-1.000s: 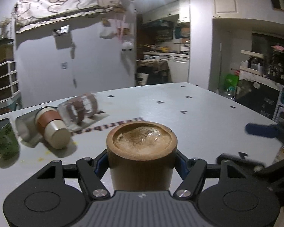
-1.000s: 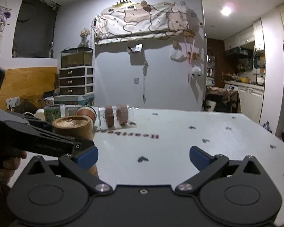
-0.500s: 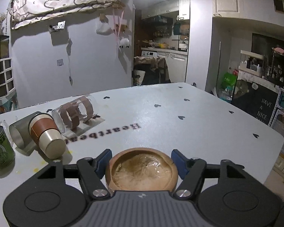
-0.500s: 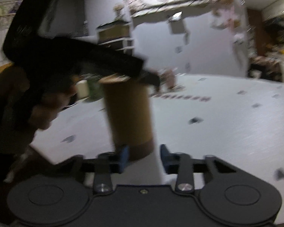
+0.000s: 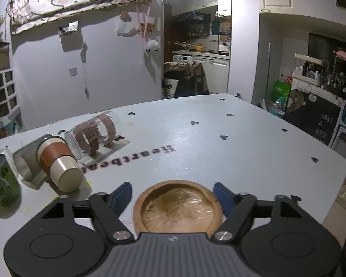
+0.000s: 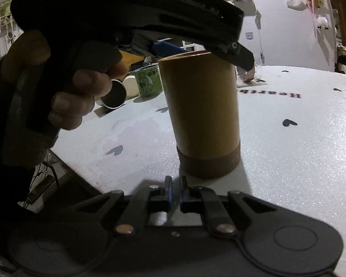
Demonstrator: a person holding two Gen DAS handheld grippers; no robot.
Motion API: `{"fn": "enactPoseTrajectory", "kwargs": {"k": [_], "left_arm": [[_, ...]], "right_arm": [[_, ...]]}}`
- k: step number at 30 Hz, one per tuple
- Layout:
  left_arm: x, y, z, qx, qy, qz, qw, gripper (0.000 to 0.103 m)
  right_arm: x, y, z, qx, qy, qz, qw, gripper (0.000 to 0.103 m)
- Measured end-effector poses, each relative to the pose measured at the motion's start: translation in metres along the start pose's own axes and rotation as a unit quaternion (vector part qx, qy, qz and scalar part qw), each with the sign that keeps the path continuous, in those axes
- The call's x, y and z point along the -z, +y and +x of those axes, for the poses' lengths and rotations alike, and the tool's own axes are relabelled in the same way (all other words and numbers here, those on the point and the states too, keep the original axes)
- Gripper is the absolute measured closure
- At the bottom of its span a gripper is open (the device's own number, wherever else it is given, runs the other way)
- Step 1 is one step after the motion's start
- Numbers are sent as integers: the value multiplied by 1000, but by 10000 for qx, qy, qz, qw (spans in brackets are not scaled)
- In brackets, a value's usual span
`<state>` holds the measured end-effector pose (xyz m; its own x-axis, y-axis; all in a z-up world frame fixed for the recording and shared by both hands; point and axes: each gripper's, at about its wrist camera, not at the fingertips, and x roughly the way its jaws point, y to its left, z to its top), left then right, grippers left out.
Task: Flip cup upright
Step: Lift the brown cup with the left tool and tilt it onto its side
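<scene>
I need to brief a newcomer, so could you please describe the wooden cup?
On the white heart-printed table, near its front edge, stands the wooden cup. Unlike the tumblers lying toppled behind, it is upright, a plain tan cylinder with a darker ribbed base.

The cup [image 6: 201,113] is a tall, straight-sided wooden cylinder, light tan over most of its height, with a darker ribbed band around the end that rests on the white bench [image 6: 288,152]. It stands vertical, near the bench's front edge. From above, in the left wrist view, the cup [image 5: 178,210] shows a thick round rim around a shallow, glossy, mottled brown hollow, though whether that is its mouth or a recessed base cannot be told.
</scene>
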<state>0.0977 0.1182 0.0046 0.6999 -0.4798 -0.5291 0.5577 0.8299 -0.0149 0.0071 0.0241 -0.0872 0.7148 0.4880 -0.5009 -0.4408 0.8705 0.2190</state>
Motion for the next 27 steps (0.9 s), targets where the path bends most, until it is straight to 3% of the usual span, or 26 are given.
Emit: {"fn": "enactPoseTrajectory", "kwargs": {"k": [8, 15, 21, 27], "left_arm": [[5, -3, -14, -71, -88, 101, 9999, 34], [30, -3, -23, -18, 67, 177, 9998, 35], [64, 11, -11, 14, 379, -278, 9989, 36], [70, 11, -15, -4, 179, -334, 9993, 36]], "right_arm": [[-8, -23, 1, 56, -219, 462, 9987, 103], [-14, -49, 12, 427, -475, 1168, 9911, 102], [-13, -53, 10, 767, -495, 1046, 9903, 102], [-13, -53, -1, 1209, -480, 661, 9893, 96]]}}
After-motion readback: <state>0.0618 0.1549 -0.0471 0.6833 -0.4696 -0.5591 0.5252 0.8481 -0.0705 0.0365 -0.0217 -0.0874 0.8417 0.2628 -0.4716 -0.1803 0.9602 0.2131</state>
